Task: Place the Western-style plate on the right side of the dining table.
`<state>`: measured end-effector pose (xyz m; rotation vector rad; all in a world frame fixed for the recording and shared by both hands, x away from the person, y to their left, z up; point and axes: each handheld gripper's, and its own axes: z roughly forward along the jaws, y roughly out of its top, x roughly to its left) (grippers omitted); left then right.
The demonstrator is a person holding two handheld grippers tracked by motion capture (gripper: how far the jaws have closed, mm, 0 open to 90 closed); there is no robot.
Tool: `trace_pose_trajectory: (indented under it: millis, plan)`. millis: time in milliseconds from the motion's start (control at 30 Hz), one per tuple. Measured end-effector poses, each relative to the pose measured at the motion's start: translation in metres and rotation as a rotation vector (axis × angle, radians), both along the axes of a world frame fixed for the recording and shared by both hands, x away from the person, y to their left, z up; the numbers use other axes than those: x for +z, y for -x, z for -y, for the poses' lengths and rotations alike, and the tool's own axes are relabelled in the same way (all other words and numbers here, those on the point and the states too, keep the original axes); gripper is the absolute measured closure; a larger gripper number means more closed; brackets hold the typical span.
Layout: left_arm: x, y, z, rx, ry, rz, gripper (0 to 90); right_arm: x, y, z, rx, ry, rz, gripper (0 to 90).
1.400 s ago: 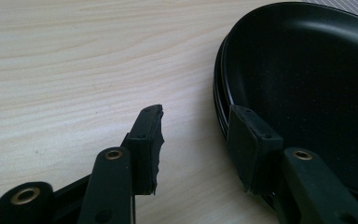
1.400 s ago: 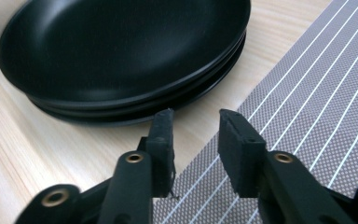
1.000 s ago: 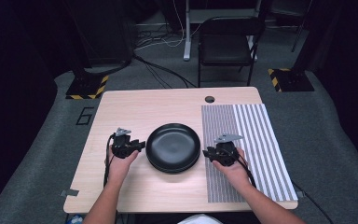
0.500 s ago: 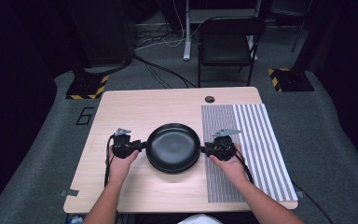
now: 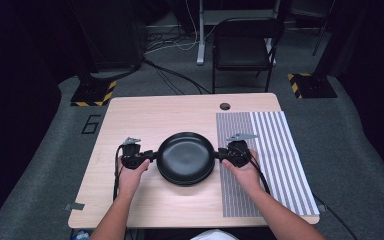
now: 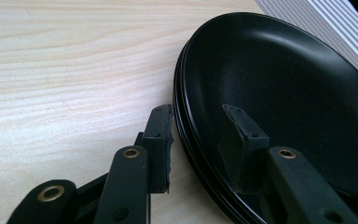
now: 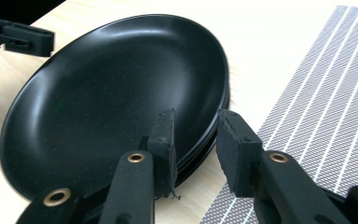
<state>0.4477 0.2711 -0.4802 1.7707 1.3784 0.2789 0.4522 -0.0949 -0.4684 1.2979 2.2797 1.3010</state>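
A stack of black plates (image 5: pixel 186 157) sits in the middle of the wooden table (image 5: pixel 145 115). My left gripper (image 5: pixel 152 156) is at the stack's left rim. In the left gripper view its jaws (image 6: pixel 196 112) straddle the rim (image 6: pixel 182 116), one pad over the top plate and one outside, with gaps showing. My right gripper (image 5: pixel 219 155) is at the right rim. Its jaws (image 7: pixel 196 115) straddle that rim (image 7: pixel 216 119) and have just been closing, the outer pad still off the plates. In the right gripper view the left gripper (image 7: pixel 14 35) appears beyond the plates (image 7: pixel 116 98).
A grey striped placemat (image 5: pixel 275 150) covers the table's right part, just right of the plates, and also lies under my right gripper (image 7: pixel 317 93). A small round cable hole (image 5: pixel 224 106) is near the far edge. A black chair (image 5: pixel 242 50) stands beyond the table.
My right gripper has shifted a little leftward off the placemat onto the plates' right rim. The left gripper and the plates have stayed put.
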Motion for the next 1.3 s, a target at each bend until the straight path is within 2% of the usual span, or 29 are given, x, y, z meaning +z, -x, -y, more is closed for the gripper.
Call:
trace_pose_trajectory:
  millis: [167,267,467,600,800,867,1067,1233,1300]
  plan:
    - [-0.002,-0.001,0.000,-0.007,0.045,-0.022,65.4,-0.001,-0.003,0.001,-0.018,0.000,0.000,67.6]
    - [-0.003,-0.002,0.002,-0.011,0.055,-0.037,68.1,-0.002,-0.003,0.000,-0.008,-0.004,-0.023,70.4]
    - [-0.003,-0.001,0.005,-0.021,0.045,-0.044,70.3,-0.005,-0.004,-0.003,-0.004,0.013,-0.023,73.0]
    - [-0.003,-0.001,0.003,-0.020,0.055,-0.049,71.5,-0.008,-0.007,-0.003,-0.003,0.011,-0.037,73.3]
    - [-0.005,-0.002,0.002,-0.026,0.064,-0.059,72.2,-0.010,-0.010,-0.003,-0.024,-0.029,-0.065,69.6]
    - [-0.004,-0.001,0.002,-0.021,0.069,-0.060,72.6,-0.011,-0.010,-0.003,-0.035,-0.040,-0.092,70.1]
    - [-0.005,-0.001,0.001,-0.022,0.072,-0.067,73.3,-0.015,-0.013,-0.004,-0.018,-0.055,-0.124,68.3]
    - [-0.006,-0.001,0.001,-0.016,0.096,-0.083,72.2,-0.019,-0.014,-0.006,-0.034,-0.057,-0.150,67.8]
    - [-0.006,-0.002,0.000,-0.020,0.106,-0.084,70.5,-0.021,-0.014,-0.005,-0.036,-0.077,-0.156,66.9]
